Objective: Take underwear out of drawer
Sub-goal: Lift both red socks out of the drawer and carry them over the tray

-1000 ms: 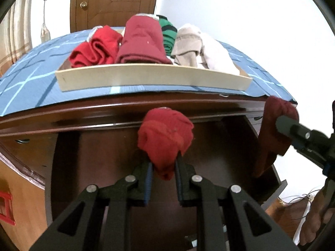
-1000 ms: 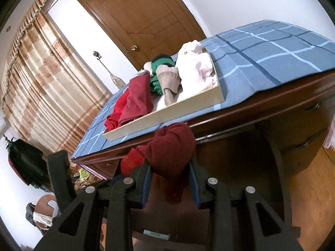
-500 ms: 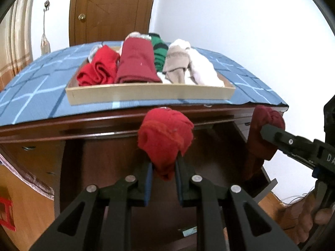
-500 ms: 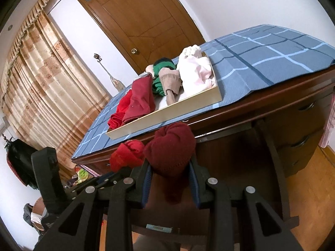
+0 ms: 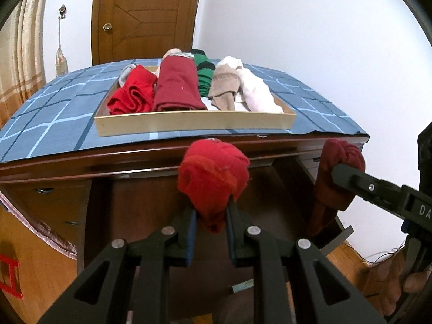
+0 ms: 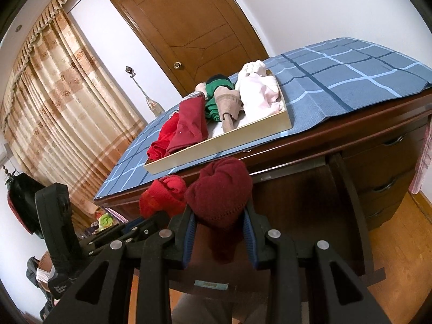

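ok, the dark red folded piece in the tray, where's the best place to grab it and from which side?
Take the dark red piece at its rolled near end by the tray front wall, from above. The bright red and green pieces flank its sides, blocking a sideways pinch; both hand-held grippers are full now.

Left hand-held gripper clamps bright red underwear before the open drawer

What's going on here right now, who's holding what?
A person holds one rolled garment in each gripper, above the open drawer. The left gripper is shut on a bright red bundle; the right gripper is shut on a dark maroon bundle. On the desk, the wooden tray already holds several folded pieces.
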`<state>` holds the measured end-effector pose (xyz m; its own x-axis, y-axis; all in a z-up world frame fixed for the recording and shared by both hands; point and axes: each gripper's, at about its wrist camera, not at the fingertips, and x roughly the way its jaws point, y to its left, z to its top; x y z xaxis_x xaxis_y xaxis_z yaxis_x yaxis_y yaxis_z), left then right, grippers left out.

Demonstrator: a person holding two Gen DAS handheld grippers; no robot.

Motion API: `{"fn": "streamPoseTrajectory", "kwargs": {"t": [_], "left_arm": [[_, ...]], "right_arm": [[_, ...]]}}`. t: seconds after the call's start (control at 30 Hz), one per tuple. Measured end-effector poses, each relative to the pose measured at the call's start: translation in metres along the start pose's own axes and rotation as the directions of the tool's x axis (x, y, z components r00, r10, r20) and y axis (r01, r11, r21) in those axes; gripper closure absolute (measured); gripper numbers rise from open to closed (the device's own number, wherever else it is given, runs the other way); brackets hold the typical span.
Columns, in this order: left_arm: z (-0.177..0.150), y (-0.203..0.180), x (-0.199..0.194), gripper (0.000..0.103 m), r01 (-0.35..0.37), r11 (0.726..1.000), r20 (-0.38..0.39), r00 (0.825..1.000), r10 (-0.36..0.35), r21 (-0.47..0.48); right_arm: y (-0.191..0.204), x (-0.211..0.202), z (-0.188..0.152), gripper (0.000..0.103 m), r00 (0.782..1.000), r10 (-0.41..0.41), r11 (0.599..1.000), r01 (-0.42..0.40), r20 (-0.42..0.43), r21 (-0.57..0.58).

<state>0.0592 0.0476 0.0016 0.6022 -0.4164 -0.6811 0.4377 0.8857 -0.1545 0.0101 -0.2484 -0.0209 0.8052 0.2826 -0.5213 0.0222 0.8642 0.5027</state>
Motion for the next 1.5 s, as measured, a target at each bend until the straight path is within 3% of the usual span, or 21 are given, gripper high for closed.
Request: {"fn": "streamPoseTrajectory", "kwargs": {"t": [0.97, 1.5], "left_arm": [[-0.019, 0.004, -0.055, 0.086, 0.009, 1.0, 0.083, 0.996, -0.008, -0.013], [0.016, 0.005, -0.074, 0.086, 0.004, 1.0, 0.183, 0.983, -0.009, 0.025]], "right_arm": [[0.04, -0.038, -0.017, 0.069, 0.998, 0.013, 0.996, -0.007, 0.06, -0.093], [0.059, -0.049, 0.01, 0.069, 0.991, 0.023, 0.99, -0.005, 0.129, -0.141]]}}
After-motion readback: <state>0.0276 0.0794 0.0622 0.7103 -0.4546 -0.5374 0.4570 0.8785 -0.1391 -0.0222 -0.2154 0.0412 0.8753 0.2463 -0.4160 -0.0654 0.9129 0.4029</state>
